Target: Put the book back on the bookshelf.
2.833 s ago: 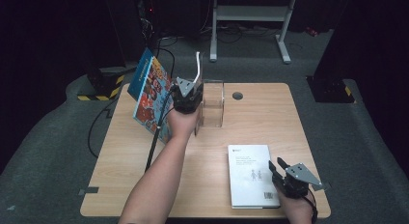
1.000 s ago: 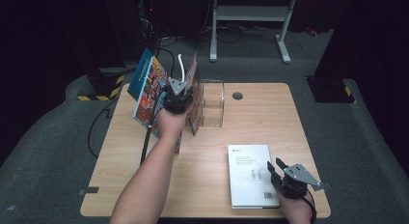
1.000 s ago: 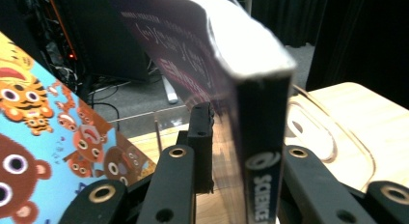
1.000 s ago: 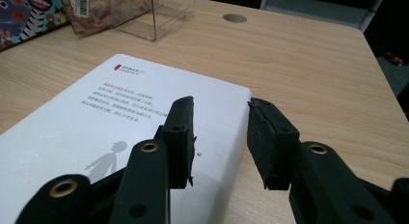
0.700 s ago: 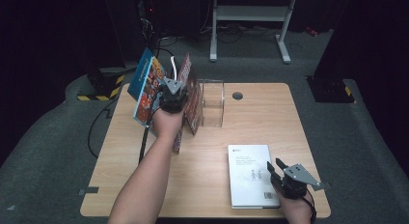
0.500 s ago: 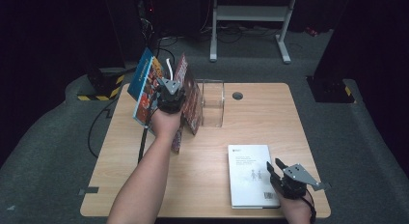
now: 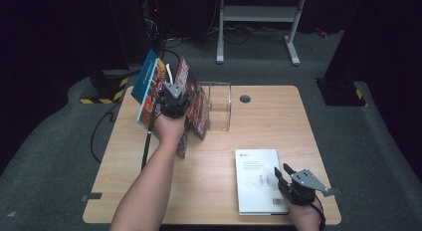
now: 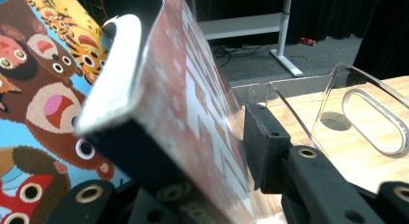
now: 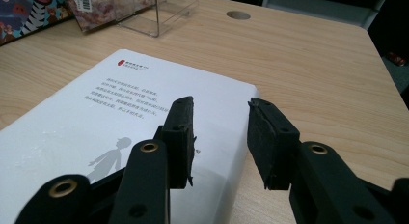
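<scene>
A red patterned book (image 7: 196, 111) stands tilted to the left and leans on a blue animal picture book (image 7: 145, 89) at the table's far left. My left gripper (image 7: 174, 99) sits over its top edge. In the left gripper view the red book (image 8: 193, 103) lies between the jaws, which have just been opening. The one pad (image 8: 265, 147) that shows stands a sliver off the cover, and the other is hidden behind the book. My right gripper (image 7: 282, 170) rests open at the right edge of a white book (image 7: 256, 178) lying flat near the front. Its jaws (image 9: 219, 113) hold nothing.
A clear acrylic book stand (image 7: 221, 109) stands just right of the red book, also seen at the stand (image 8: 337, 89). A round cable hole (image 7: 245, 98) sits behind it. The wooden table (image 7: 278, 126) has bare room at the right. A white metal frame (image 7: 259, 14) stands on the floor beyond.
My left gripper has moved left with the red book, tipping it away from the clear stand until it leans on the blue book. The right gripper has stayed put.
</scene>
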Action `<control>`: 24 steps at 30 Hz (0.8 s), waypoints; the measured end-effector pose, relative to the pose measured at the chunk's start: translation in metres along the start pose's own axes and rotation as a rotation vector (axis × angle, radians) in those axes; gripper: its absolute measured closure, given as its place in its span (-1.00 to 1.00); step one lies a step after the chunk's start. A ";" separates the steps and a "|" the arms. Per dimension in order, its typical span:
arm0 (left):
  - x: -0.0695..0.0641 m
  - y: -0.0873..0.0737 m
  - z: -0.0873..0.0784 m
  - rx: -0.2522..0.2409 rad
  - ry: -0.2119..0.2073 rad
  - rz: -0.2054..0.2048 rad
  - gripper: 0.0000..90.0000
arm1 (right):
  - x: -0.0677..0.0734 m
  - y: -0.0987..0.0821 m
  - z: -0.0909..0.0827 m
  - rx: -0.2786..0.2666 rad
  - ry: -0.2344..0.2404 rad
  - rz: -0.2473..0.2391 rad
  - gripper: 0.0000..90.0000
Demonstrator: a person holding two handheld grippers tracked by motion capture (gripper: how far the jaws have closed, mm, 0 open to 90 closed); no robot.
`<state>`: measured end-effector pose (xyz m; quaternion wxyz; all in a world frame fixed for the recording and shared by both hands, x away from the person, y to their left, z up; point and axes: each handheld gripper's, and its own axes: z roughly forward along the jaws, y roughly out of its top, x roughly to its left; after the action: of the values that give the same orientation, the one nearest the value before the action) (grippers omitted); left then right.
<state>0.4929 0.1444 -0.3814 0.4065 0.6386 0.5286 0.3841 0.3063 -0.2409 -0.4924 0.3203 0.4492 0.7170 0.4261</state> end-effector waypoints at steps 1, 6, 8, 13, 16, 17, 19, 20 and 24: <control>0.000 0.000 0.000 0.002 0.004 -0.004 0.52 | 0.000 0.000 0.000 0.002 0.001 -0.001 0.38; 0.001 -0.001 0.001 0.025 0.001 -0.041 0.44 | 0.001 0.000 0.000 0.001 0.001 -0.002 0.38; 0.001 -0.002 0.003 0.043 -0.011 -0.041 0.34 | 0.001 0.000 0.000 0.001 0.001 -0.002 0.37; 0.000 -0.003 0.004 0.052 0.001 -0.050 0.29 | 0.002 0.001 0.000 0.000 0.003 -0.006 0.36; 0.001 -0.001 0.002 0.048 0.000 -0.064 0.26 | 0.003 0.000 0.000 0.002 0.002 -0.007 0.36; 0.001 -0.001 0.002 0.046 0.000 -0.064 0.25 | 0.003 0.001 0.000 0.001 0.003 -0.007 0.36; 0.002 0.000 0.001 0.046 0.000 -0.070 0.23 | 0.003 0.001 0.000 0.001 0.001 -0.006 0.36; 0.003 0.000 0.000 0.046 0.003 -0.068 0.21 | 0.003 0.001 0.000 -0.001 0.004 -0.008 0.36; 0.004 0.001 -0.002 0.050 -0.004 -0.064 0.21 | 0.004 0.000 0.001 0.003 0.006 -0.006 0.36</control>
<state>0.4915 0.1485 -0.3795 0.4038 0.6320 0.5574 0.3563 0.3056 -0.2366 -0.4927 0.3186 0.4464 0.7199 0.4255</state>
